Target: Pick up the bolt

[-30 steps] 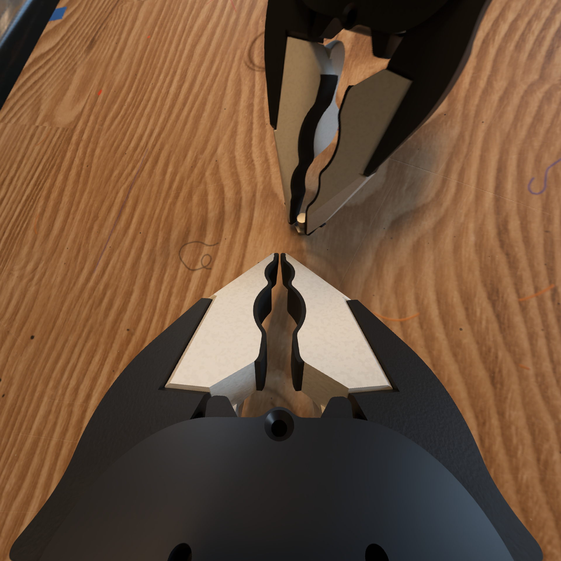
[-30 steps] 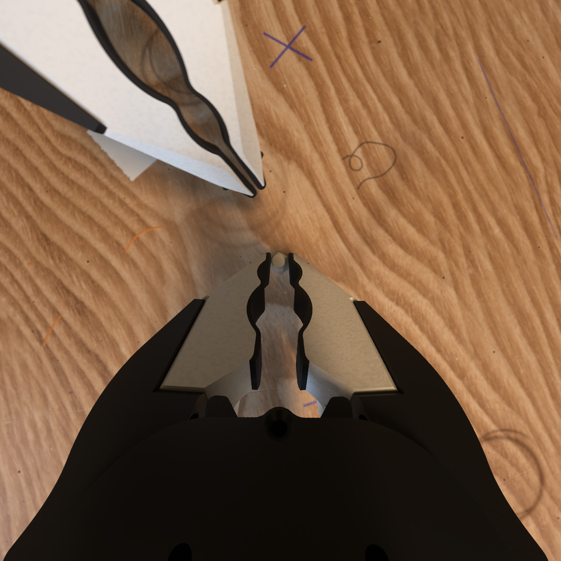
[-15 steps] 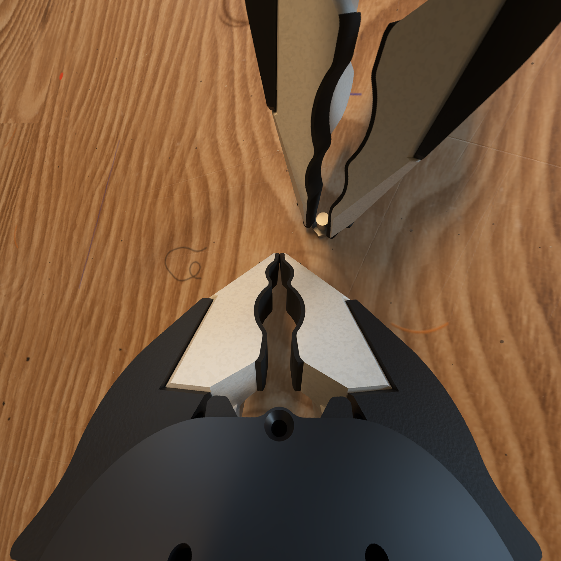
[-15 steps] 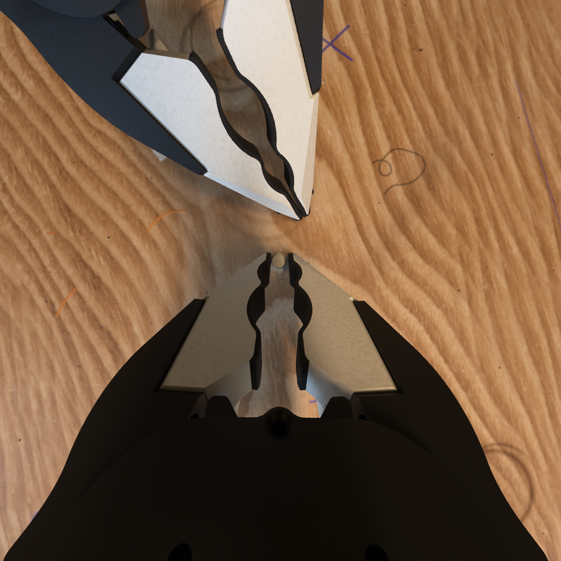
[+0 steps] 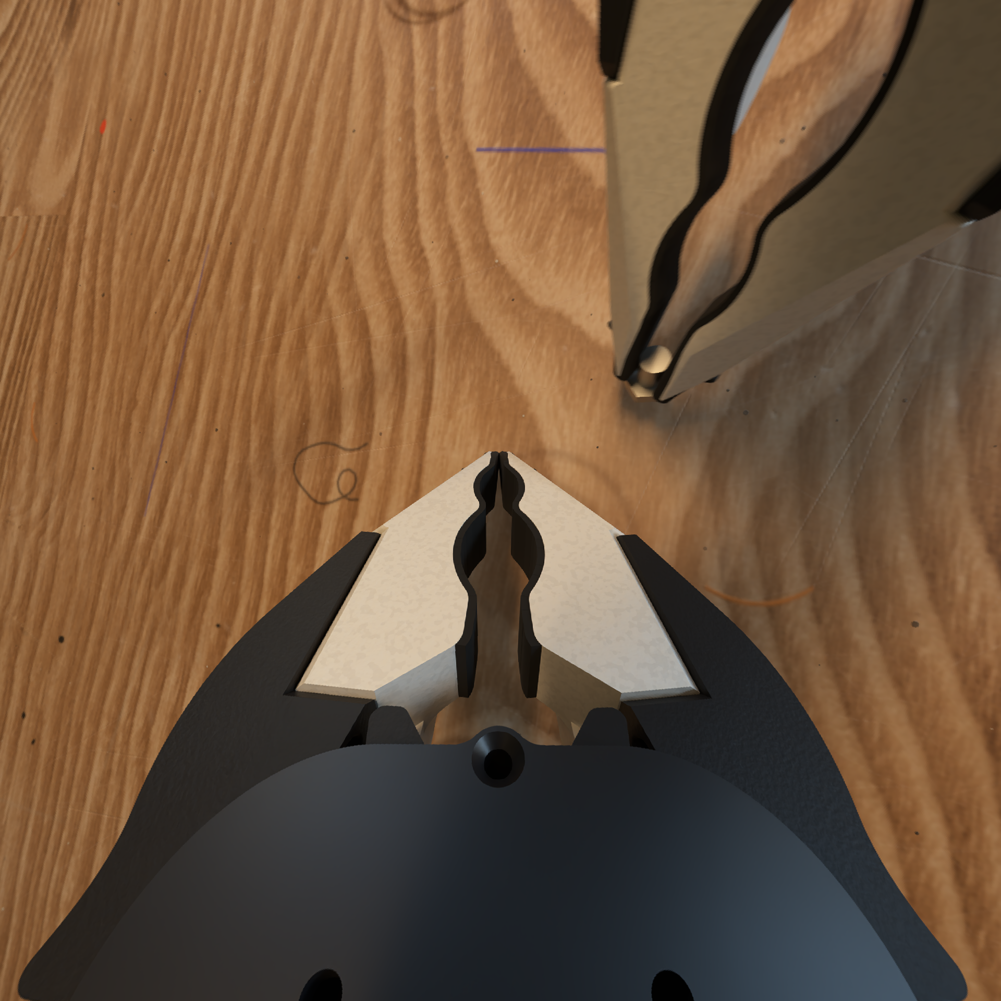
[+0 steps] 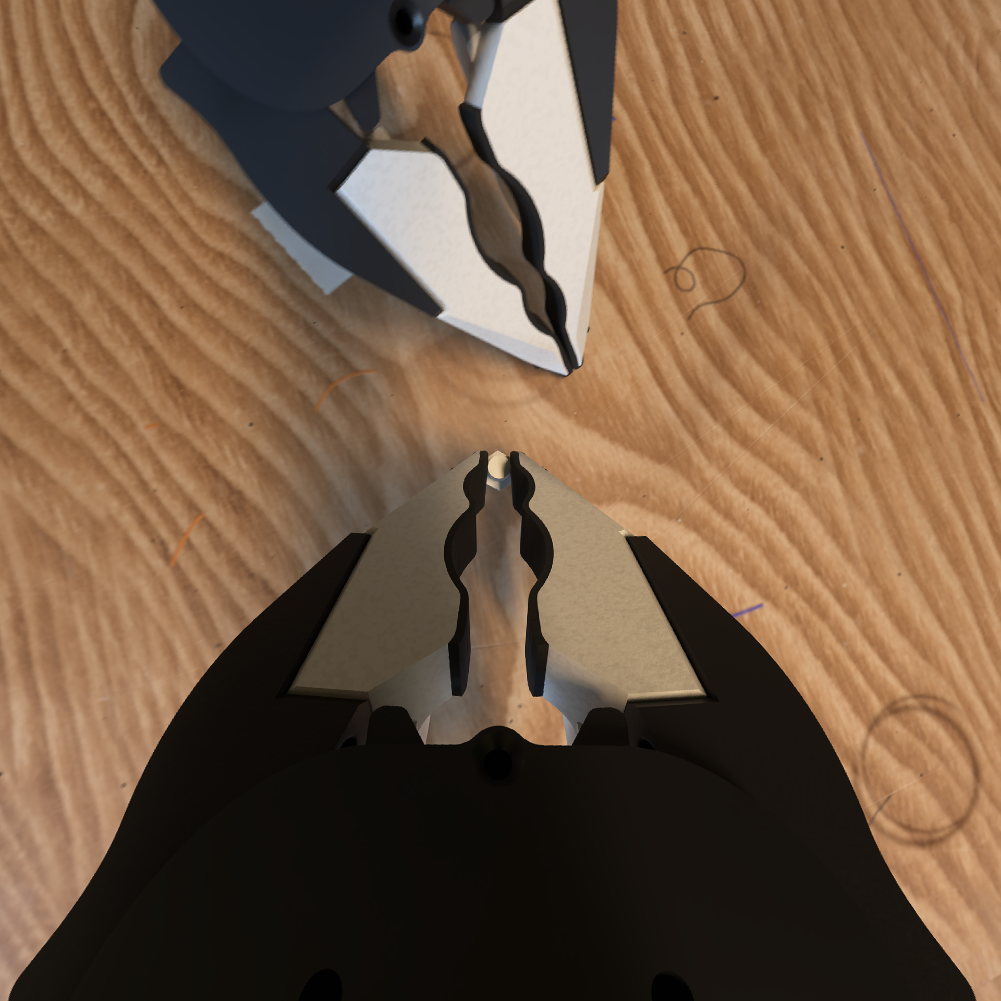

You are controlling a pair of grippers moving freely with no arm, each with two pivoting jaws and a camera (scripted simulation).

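Note:
The bolt [image 6: 497, 470] is small and pale metal, pinched upright between the tips of my right gripper [image 6: 498, 460], which is shut on it. In the left wrist view the same bolt [image 5: 652, 362] shows at the tips of the right gripper [image 5: 647, 376], at the upper right, above the wooden table [image 5: 216, 271]. My left gripper [image 5: 499, 457] is shut and empty, its tips touching. It also shows in the right wrist view [image 6: 566, 368], a short way beyond the bolt and slightly right.
The wooden table [image 6: 812, 487] carries pen marks: a scribbled loop [image 5: 327, 474], a purple line [image 5: 176, 379], a drawn circle [image 6: 918, 769]. Nothing else stands on it in view.
The right gripper with the bolt has shifted to the right and nearer in the left wrist view. In the right wrist view the left gripper has moved right and down toward the bolt.

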